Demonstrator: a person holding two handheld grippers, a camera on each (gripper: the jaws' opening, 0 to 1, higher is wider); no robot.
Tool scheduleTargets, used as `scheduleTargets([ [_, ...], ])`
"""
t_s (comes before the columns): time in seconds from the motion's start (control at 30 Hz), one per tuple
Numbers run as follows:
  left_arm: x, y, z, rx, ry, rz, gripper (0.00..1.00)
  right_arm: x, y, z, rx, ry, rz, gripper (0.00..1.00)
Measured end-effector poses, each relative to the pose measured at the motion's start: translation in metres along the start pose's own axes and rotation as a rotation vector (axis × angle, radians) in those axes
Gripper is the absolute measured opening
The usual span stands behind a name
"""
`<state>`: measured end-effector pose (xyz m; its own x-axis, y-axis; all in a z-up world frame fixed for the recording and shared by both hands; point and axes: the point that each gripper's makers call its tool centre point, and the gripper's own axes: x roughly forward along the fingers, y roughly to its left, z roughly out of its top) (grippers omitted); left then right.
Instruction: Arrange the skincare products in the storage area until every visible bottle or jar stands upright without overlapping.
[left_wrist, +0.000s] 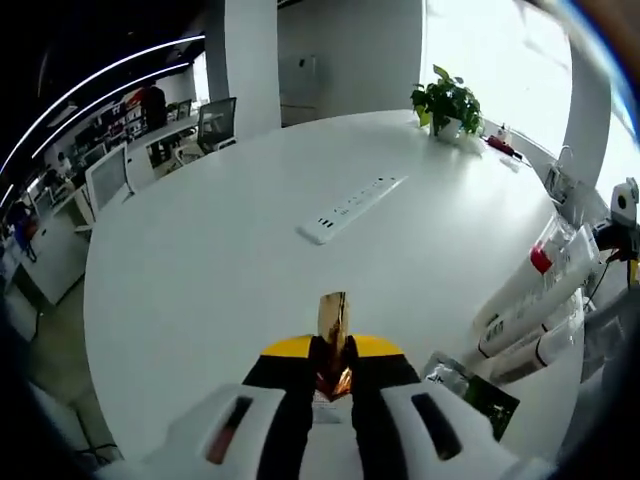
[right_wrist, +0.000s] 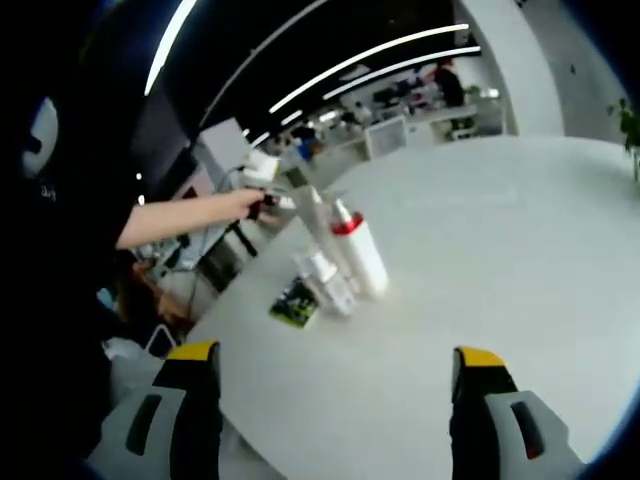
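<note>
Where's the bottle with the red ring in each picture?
Left gripper view: the bottle is at the right edge, among other white bottles.
Right gripper view: the bottle is left of centre, upper middle.
Shared landmark: the dark green packet lying beside the bottles.

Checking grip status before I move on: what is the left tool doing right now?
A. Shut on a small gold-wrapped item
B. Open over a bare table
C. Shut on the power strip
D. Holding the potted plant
A: in the left gripper view the left tool has its jaws closed together on a small gold-wrapped item, above the white table; the power strip and potted plant lie well beyond it.
</note>
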<state>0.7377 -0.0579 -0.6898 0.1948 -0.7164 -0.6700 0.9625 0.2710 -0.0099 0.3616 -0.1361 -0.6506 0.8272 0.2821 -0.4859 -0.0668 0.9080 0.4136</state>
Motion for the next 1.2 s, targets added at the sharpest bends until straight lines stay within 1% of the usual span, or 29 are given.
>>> scheduleTargets([
  [0.2,-0.031,-0.023,0.014,0.031,-0.029,-0.032,0.15,-0.003,0.010,0.022,-0.041,-0.031,0.027,0.97],
  [0.27,-0.041,-0.030,0.018,0.042,-0.037,-0.041,0.15,-0.003,0.014,0.029,-0.058,-0.045,0.040,0.96],
  [0.3,-0.043,-0.031,0.018,0.047,-0.037,-0.041,0.15,-0.002,0.018,0.032,-0.063,-0.053,0.050,0.96],
  [0.43,-0.056,-0.043,0.018,0.070,-0.037,-0.061,0.15,0.001,0.029,0.034,-0.071,-0.056,0.077,0.96],
  [0.47,-0.059,-0.047,0.017,0.073,-0.035,-0.063,0.15,0.002,0.033,0.033,-0.083,-0.046,0.083,0.96],
  [0.5,-0.066,-0.057,0.018,0.077,-0.035,-0.064,0.15,0.003,0.035,0.032,-0.090,-0.041,0.086,0.96],
  [0.6,-0.078,-0.068,0.017,0.081,-0.038,-0.073,0.15,0.002,0.043,0.035,-0.105,-0.037,0.106,0.96],
  [0.67,-0.086,-0.077,0.013,0.106,-0.030,-0.074,0.15,0.001,0.045,0.037,-0.111,-0.040,0.113,0.95],
  [0.73,-0.094,-0.086,0.008,0.120,-0.021,-0.080,0.15,0.000,0.051,0.040,-0.124,-0.043,0.132,0.91],
  [0.83,-0.107,-0.098,0.004,0.134,-0.023,-0.090,0.15,-0.001,0.065,0.045,-0.141,-0.048,0.188,0.78],
  [0.9,-0.114,-0.106,0.003,0.133,-0.028,-0.101,0.15,-0.001,0.075,0.047,-0.151,-0.055,0.218,0.72],
  [1.0,-0.130,-0.126,0.003,0.147,-0.043,-0.123,0.15,0.000,0.090,0.051,-0.151,-0.066,0.264,0.75],
  [1.07,-0.139,-0.138,0.003,0.155,-0.049,-0.140,0.15,0.002,0.097,0.053,-0.162,-0.063,0.285,0.72],
  [1.1,-0.142,-0.145,0.007,0.174,-0.050,-0.141,0.15,0.003,0.101,0.055,-0.171,-0.064,0.296,0.70],
  [1.17,-0.144,-0.151,0.007,0.193,-0.058,-0.156,0.15,0.004,0.107,0.057,-0.179,-0.064,0.314,0.67],
  [1.2,-0.150,-0.157,0.008,0.193,-0.065,-0.166,0.15,0.004,0.112,0.060,-0.174,-0.070,0.333,0.67],
])
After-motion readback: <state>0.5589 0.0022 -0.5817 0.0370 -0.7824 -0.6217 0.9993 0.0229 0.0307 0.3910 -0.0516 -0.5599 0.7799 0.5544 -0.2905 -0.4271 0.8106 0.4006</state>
